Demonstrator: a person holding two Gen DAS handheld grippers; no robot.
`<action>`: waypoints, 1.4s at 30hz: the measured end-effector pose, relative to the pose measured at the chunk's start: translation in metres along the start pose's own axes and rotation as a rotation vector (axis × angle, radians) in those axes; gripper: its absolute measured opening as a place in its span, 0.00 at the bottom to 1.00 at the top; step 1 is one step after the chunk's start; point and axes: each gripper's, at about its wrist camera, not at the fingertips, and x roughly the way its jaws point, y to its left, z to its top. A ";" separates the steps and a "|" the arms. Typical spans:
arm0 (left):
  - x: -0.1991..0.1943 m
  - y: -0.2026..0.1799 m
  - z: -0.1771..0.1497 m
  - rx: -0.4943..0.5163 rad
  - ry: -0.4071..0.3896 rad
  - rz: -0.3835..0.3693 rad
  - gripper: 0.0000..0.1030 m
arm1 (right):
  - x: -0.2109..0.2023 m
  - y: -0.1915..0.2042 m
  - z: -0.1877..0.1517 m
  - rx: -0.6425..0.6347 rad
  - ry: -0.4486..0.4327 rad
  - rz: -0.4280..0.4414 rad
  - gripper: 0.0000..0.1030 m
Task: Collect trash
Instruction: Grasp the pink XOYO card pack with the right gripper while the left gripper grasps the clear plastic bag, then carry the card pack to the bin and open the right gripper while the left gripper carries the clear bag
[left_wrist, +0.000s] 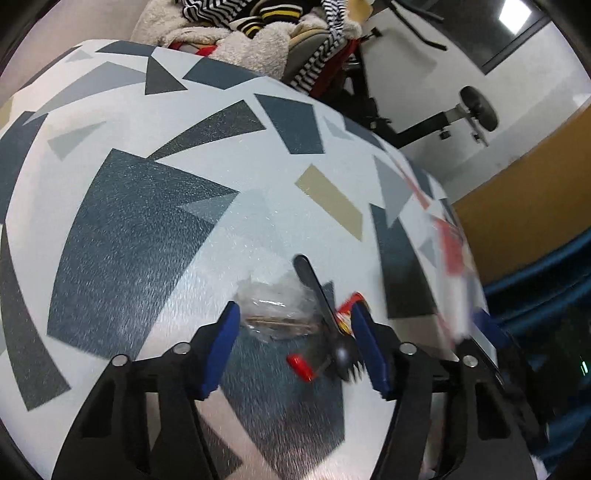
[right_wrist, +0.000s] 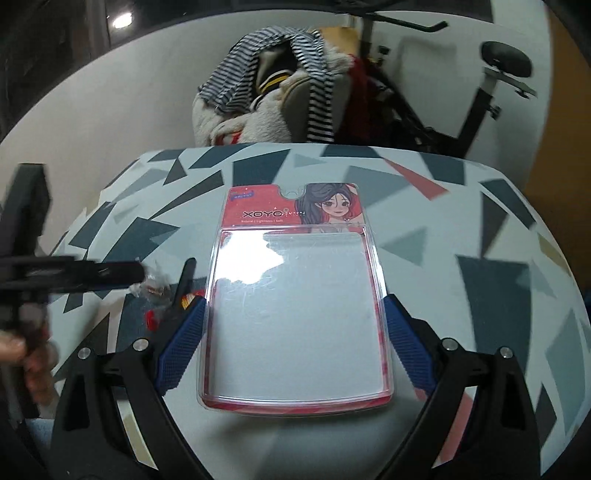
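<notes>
Left gripper (left_wrist: 295, 347): blue-padded fingers spread wide, low over the table, holding nothing. Between them lies a small heap of trash: a crumpled clear plastic wrapper (left_wrist: 275, 308) toward the left finger, a black plastic spork (left_wrist: 325, 317) lying diagonally with its tined head toward the camera, a small red cylindrical piece (left_wrist: 301, 365) just beside the spork's head, and a red-and-yellow printed scrap (left_wrist: 347, 308) against the right finger's inner face. Contact between pad and scrap cannot be confirmed.

Right gripper (right_wrist: 293, 328): fingers wide apart, one on each side of a flat red-backed blister pack with a clear plastic bubble (right_wrist: 295, 299), printed with a cartoon girl and the letters "XOYO". The pads sit just beside the pack's edges; whether they touch it cannot be told. The pack lies flat on the table, bubble side up.

In the left wrist view the blister pack is only a red-and-white motion smear at the table's right edge. In the right wrist view the left gripper and the hand holding it are blurred at the left.

Surface: round table with a white cloth patterned in grey, dark blue, tan and red shards (left_wrist: 221, 155). Beyond it, a chair heaped with striped and fleecy clothes (right_wrist: 273, 99), a black exercise bike (right_wrist: 491, 88), white wall.
</notes>
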 end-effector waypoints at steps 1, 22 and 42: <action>0.004 0.000 0.001 0.002 0.009 0.012 0.41 | -0.006 -0.003 -0.005 -0.002 -0.004 -0.005 0.89; -0.111 -0.037 -0.056 0.242 -0.123 0.033 0.20 | -0.089 0.008 -0.054 0.040 -0.039 0.031 0.89; -0.202 -0.032 -0.189 0.267 -0.181 -0.009 0.20 | -0.137 0.064 -0.130 -0.005 0.032 0.071 0.89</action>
